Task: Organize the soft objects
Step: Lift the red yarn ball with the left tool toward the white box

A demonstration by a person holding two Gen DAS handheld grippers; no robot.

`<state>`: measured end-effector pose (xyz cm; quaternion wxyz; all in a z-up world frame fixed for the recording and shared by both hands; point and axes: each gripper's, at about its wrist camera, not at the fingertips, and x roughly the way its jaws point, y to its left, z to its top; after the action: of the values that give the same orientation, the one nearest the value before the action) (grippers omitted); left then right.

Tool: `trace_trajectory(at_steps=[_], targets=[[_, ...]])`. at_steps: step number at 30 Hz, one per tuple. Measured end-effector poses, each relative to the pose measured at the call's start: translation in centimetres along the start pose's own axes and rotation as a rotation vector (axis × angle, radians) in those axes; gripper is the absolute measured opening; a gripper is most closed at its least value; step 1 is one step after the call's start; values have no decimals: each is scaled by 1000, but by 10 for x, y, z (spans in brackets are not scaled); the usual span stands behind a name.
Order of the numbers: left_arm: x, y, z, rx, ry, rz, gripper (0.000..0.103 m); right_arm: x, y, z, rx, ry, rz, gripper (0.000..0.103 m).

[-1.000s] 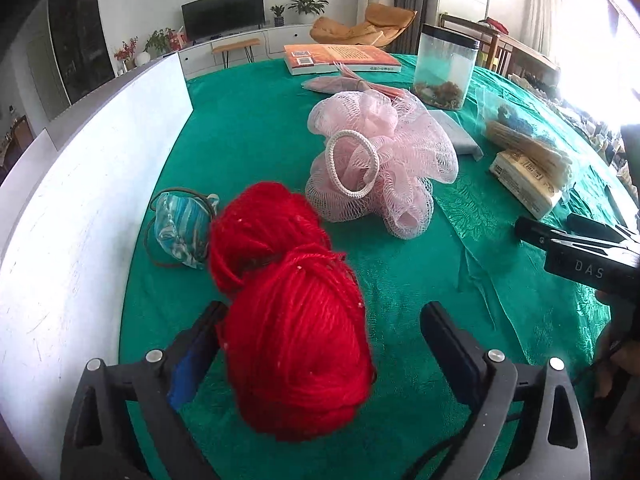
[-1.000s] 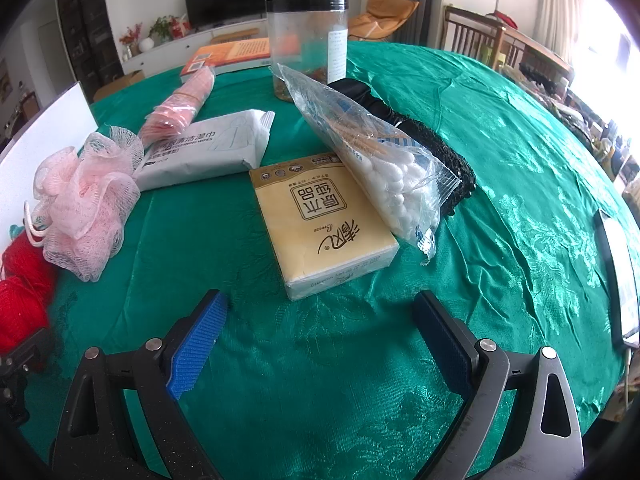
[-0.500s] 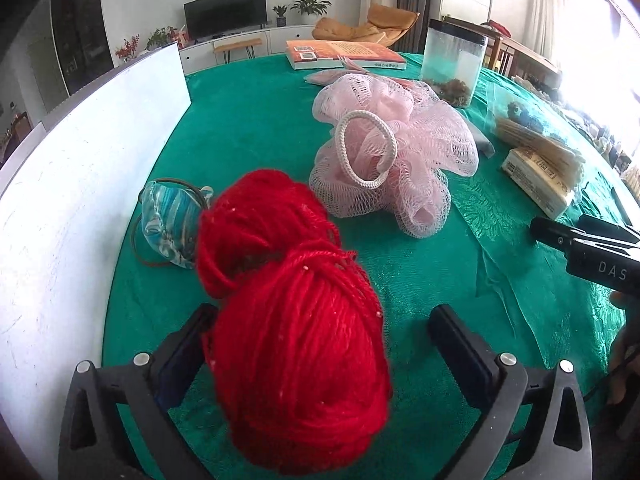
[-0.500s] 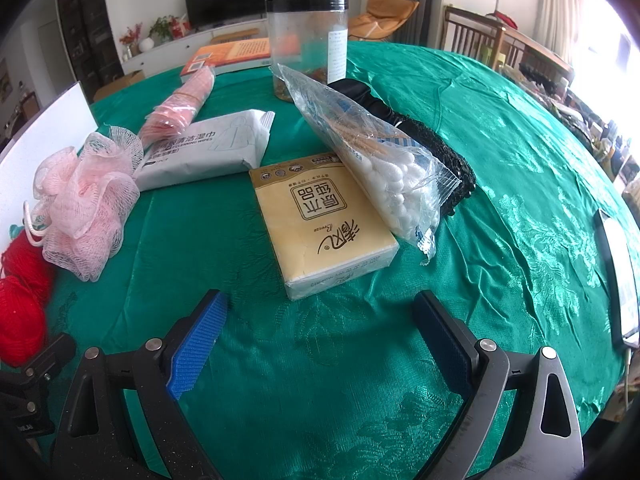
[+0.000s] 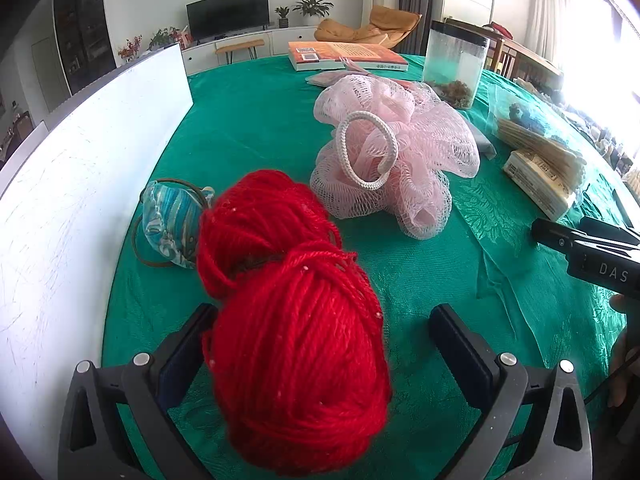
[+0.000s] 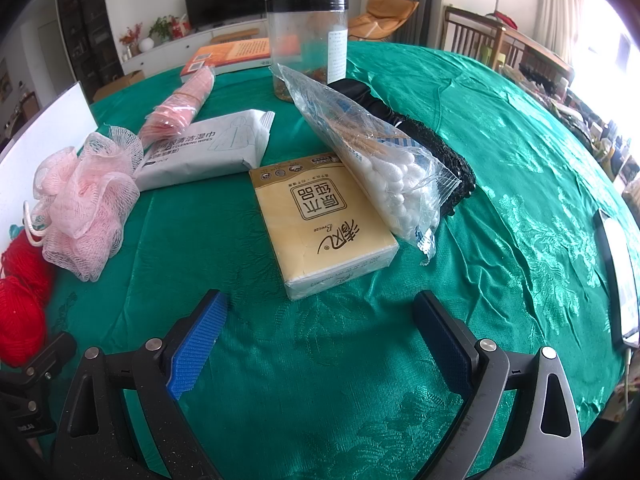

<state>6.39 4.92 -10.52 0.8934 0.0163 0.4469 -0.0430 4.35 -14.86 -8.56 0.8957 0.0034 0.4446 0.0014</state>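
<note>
Where the white board [image 5: 80,184] stands along the left edge of the green tablecloth [image 5: 256,120], a small blue patterned pouch [image 5: 170,220] lies just beside it. Next to the pouch is the red ball of yarn [image 5: 288,320], its near end sitting between the fingers of the left gripper [image 5: 324,344]. That claw is spread wide: the left pad looks to be touching the wool, the right pad stands clear of it. Past the yarn sits the pink bath puff [image 5: 392,156] with its white cord loop up. Further right, a pack of wipes [image 6: 208,152] lies flat, and a yellow pack of tissues [image 6: 324,228] sits near the middle, with a bag of cotton swabs [image 6: 376,156] leaning along its right side, over a black cloth [image 6: 440,144]. A clear jar [image 6: 308,44] and an orange book [image 6: 228,54] stand at the back. The right gripper [image 6: 320,340] hovers above bare cloth just short of the tissues, its fingers wide apart, holding nothing.
</note>
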Motion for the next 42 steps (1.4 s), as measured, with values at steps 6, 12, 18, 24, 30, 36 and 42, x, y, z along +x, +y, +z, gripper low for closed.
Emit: trace_trajectory(at_steps=[6,12,18,24,30,36,42], targets=[[0,0,0,0,0,0,103,0,0,0,0,0,0,96],[0,0,0,0,-1,1,103,0,0,-1,0,0,0,96],[1,-1,0,-1,-1,1,103,0,0,0,0,0,0,96],[1,-1,0,-1,-1,1,103,1,0,0,0,0,0,96],[1,-1,-1,-1,-2,1,103,1,0,0,0,0,0,96],[1,-1,-1,-2,-2,2,103,1,0,0,0,0,0,96],[1,-1,-1,-2,-2,2,103,1,0,0,0,0,0,96]])
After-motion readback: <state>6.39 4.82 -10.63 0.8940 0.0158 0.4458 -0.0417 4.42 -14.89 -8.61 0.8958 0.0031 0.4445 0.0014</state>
